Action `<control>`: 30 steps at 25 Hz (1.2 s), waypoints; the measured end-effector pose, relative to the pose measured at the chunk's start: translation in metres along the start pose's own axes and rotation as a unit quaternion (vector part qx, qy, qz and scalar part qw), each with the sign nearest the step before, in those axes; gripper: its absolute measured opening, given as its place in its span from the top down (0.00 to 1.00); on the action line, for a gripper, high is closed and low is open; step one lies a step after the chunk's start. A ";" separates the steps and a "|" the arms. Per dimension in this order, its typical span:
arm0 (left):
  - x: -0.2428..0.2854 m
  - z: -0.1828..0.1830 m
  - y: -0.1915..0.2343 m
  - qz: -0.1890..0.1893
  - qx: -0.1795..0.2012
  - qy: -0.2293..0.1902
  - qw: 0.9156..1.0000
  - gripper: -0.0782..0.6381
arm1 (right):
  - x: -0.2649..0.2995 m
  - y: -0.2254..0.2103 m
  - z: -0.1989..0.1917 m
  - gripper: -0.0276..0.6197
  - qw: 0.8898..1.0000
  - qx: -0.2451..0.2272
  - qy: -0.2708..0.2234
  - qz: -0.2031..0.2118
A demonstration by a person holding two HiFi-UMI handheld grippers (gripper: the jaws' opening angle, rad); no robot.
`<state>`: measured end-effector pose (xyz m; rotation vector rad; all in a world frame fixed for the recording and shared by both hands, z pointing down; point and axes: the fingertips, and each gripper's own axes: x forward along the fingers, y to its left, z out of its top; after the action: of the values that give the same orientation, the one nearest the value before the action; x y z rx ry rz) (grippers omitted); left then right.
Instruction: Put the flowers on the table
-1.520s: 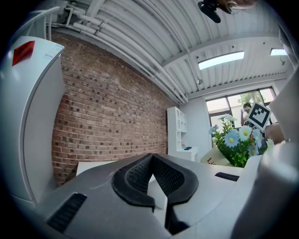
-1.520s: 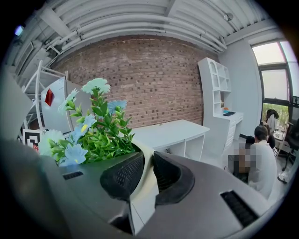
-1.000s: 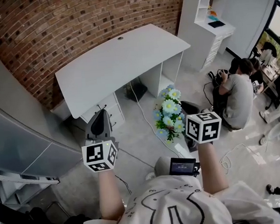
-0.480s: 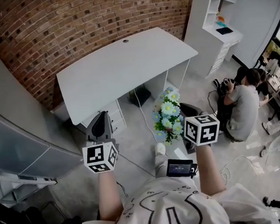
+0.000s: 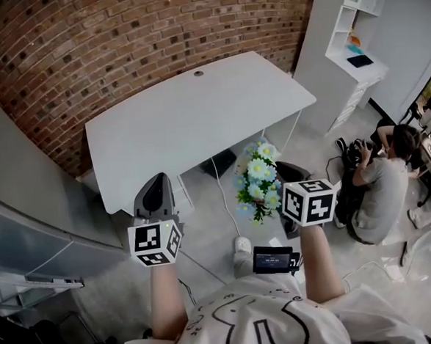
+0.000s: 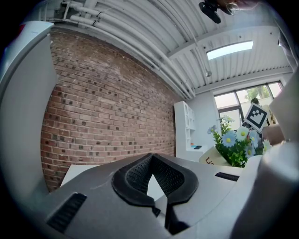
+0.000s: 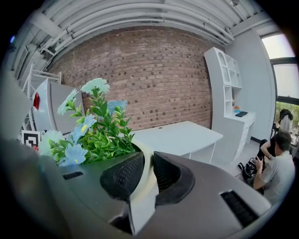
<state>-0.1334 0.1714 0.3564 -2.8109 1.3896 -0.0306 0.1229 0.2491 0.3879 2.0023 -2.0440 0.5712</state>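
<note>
One white table [image 5: 197,117] | brick wall [image 5: 117,35] behind | right gripper [image 7: 148,163] holding flowers [image 7: 96,133]

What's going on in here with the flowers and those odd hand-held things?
A person has a pair of tongs in each hand. The right tongs are clamped on the cream rim of the holder around a bunch of blue and white flowers, held up in the air. The left tongs are closed with nothing in them. The white table stands just ahead against the brick wall, and the flowers are not on it yet.
</note>
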 end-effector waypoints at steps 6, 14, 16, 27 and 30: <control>0.058 0.002 0.002 0.014 0.000 0.001 1.000 0.89 | 0.047 -0.035 0.026 0.86 1.000 -0.003 0.003 0.014; 0.127 0.002 0.004 0.046 -0.013 -0.002 0.999 0.89 | 0.106 -0.082 0.061 0.86 0.999 -0.019 0.010 0.037; 0.141 0.002 0.005 0.054 -0.014 -0.002 0.998 0.89 | 0.121 -0.090 0.070 0.86 0.999 -0.023 0.011 0.045; 0.172 -0.008 0.019 0.078 -0.011 0.012 0.997 0.89 | 0.174 -0.098 0.086 0.86 0.997 -0.027 0.019 0.075; 0.177 -0.012 0.026 0.081 -0.011 0.018 0.996 0.89 | 0.185 -0.097 0.083 0.86 0.996 -0.027 0.029 0.079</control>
<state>-0.0471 0.0154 0.3709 -2.7169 1.6318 -0.0646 0.2196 0.0469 0.4021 1.7843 -2.1712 0.5907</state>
